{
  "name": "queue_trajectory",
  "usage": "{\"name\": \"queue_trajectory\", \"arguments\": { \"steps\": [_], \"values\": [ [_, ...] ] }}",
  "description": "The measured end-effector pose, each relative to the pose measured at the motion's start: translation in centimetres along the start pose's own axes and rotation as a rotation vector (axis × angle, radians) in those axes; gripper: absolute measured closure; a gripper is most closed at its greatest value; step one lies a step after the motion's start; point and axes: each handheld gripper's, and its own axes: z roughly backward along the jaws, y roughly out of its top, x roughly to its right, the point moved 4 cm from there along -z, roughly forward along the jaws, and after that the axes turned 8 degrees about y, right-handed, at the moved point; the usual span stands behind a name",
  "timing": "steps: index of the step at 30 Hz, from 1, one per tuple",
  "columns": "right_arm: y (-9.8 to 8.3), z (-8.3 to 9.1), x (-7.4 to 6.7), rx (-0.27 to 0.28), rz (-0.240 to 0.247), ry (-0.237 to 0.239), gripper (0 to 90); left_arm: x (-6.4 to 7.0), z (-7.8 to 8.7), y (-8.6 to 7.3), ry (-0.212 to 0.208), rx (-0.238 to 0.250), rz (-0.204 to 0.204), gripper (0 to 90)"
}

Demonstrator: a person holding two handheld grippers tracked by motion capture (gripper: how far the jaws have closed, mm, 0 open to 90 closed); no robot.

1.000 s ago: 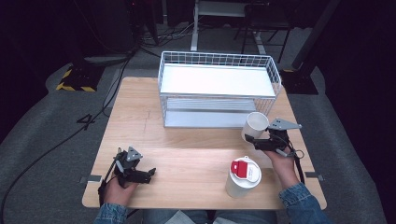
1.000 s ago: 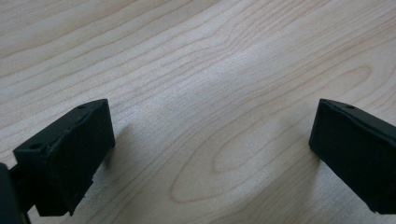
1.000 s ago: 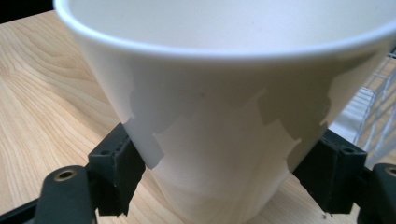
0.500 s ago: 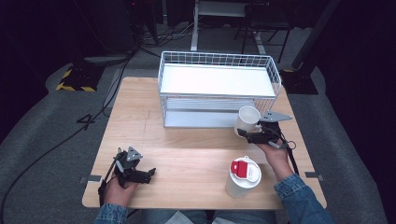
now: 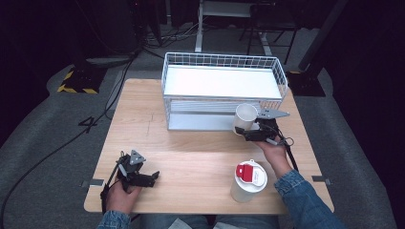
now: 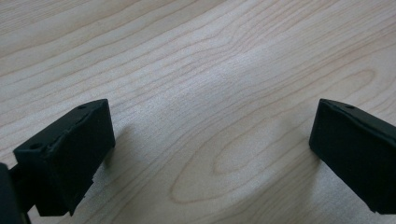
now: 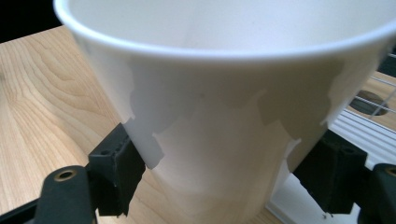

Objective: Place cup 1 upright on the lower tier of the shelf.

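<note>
Scene: a person seated at a wooden table (image 5: 191, 157) works a hand-held two-jaw gripper in each hand; a white wire basket rack (image 5: 222, 90) stands at the far side.

Right gripper (image 5: 244, 131): clamped on a white paper cup (image 5: 245, 117), one black jaw pressed to each side of the cup's wall, as the right gripper view shows close up (image 7: 219, 182).

Cup's place: held off the tabletop, tilted, right at the front of the rack's lower shelf near its right end.

What has just changed: a second ago the cup hung farther right, beyond the rack's corner; it has since travelled leftward and toward the rack, the grip unchanged.

What that means: the carry looks nearly over. The likely aim is to set the cup into the rack's lower tier, so the next move would call for lining it up with the opening and clearing the wire front.

Left gripper (image 5: 148, 177): resting low over bare wood at the near left corner, jaws spread wide with nothing between them (image 6: 205, 140); it has not shifted.

Also on the table: a second white cup with a red-tabbed lid (image 5: 249, 180), upright near the front edge, well apart from the rack and untouched.

Risk: the thin cup wall could buckle under the clamp.
</note>
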Motion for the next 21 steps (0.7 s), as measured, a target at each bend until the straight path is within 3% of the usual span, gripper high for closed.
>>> {"name": "queue_trajectory", "arguments": {
  "steps": [12, 21],
  "values": [
    [0.8, -3.0, 0.0, -0.013, 0.035, 0.000, 23.3, 0.0, 0.0, 0.0, 0.001, 0.001, -0.003, 0.6],
    [0.5, -5.1, 0.7, -0.021, 0.043, -0.009, 23.3, 0.0, 0.0, 0.0, 0.000, 0.001, -0.003, 0.6]
  ]
}}
